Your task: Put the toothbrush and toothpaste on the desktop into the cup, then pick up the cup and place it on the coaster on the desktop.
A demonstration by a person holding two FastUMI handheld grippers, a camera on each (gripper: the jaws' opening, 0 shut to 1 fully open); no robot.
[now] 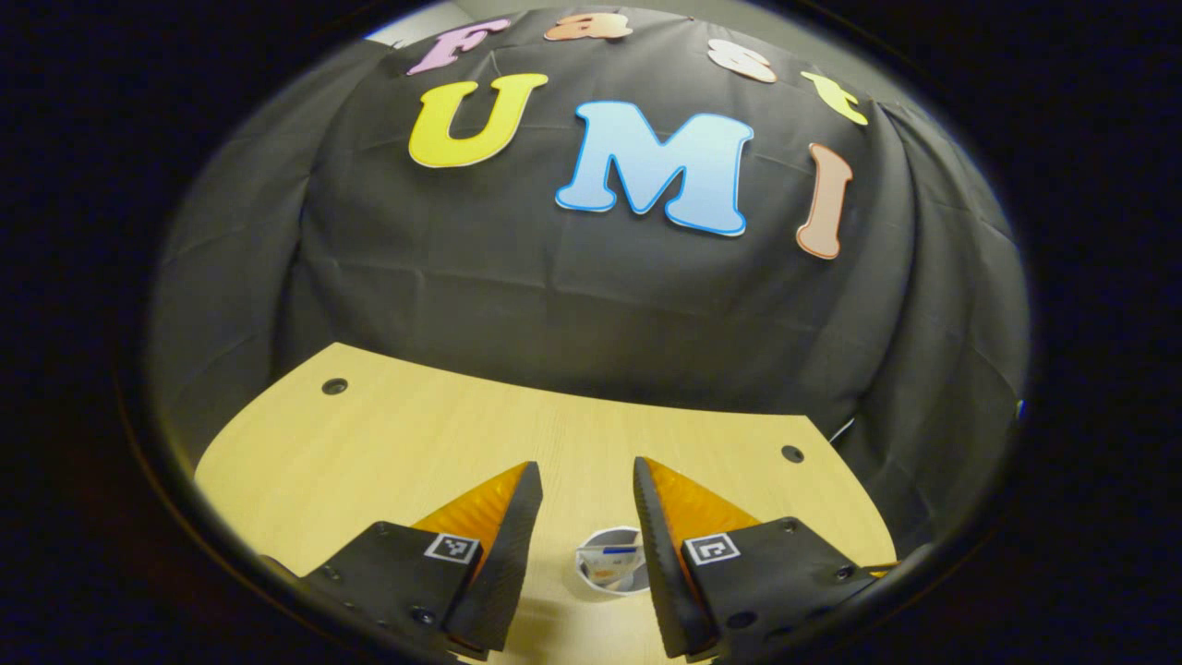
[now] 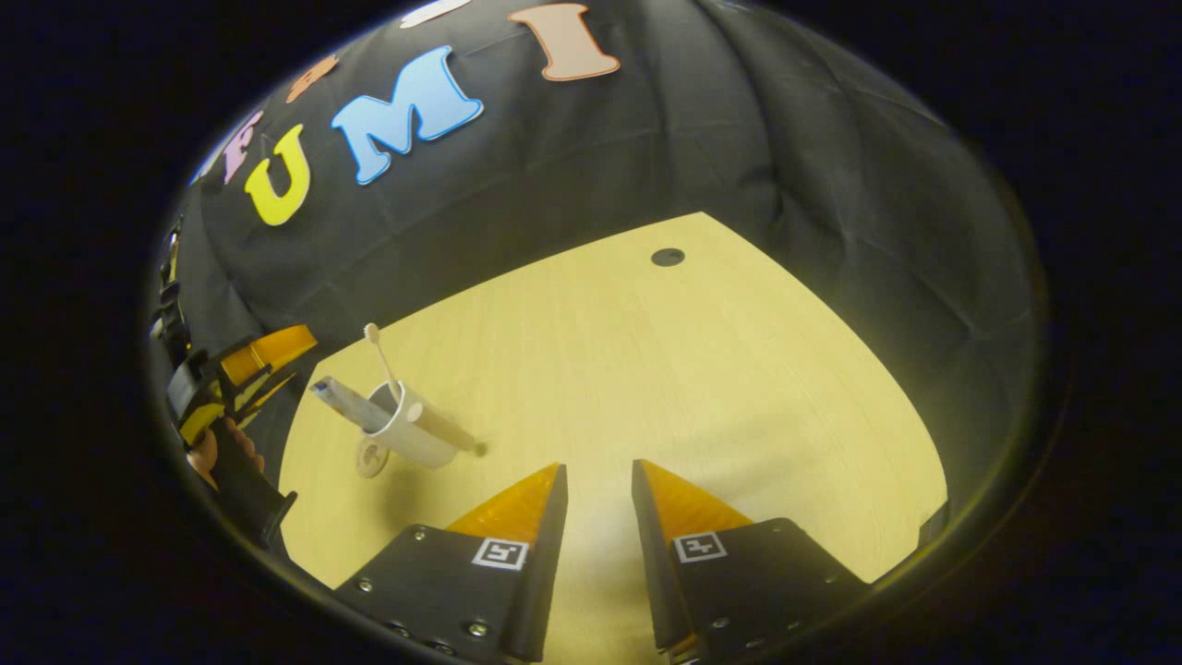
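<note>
Pale wood-grain laminate forms the tabletop (image 2: 646, 369), backed by the booth's black cloth wall (image 2: 739, 139). Read from left to right in the right gripper view: at the far left edge the left tool (image 2: 242, 368) is held by a hand (image 2: 208, 453) above the tabletop's rim; just to its right stands the white cup (image 2: 411, 434), resting on a small round coaster (image 2: 371, 457) whose edge shows at the cup's foot. The cup leans in the fisheye picture; whether it truly tilts cannot be told. A toothbrush (image 2: 380, 356) rises from its mouth, and the toothpaste (image 2: 346, 404) tube juts out leftward beside it. Both lean against the rim, probably because they are longer than the cup is deep. At the bottom centre the right tool (image 2: 597, 480) hangs over bare tabletop, jaws parted with a narrow gap and nothing between them.

In the left gripper view the left tool (image 1: 587, 480) likewise has its jaws apart and empty; the cup (image 1: 611, 560) is seen from above between them but lower down, untouched. Judged from this layout, the task appears complete and both tools stand clear.

Small square coded markers sit on each tool; the toothpaste print is too small to read.
</note>
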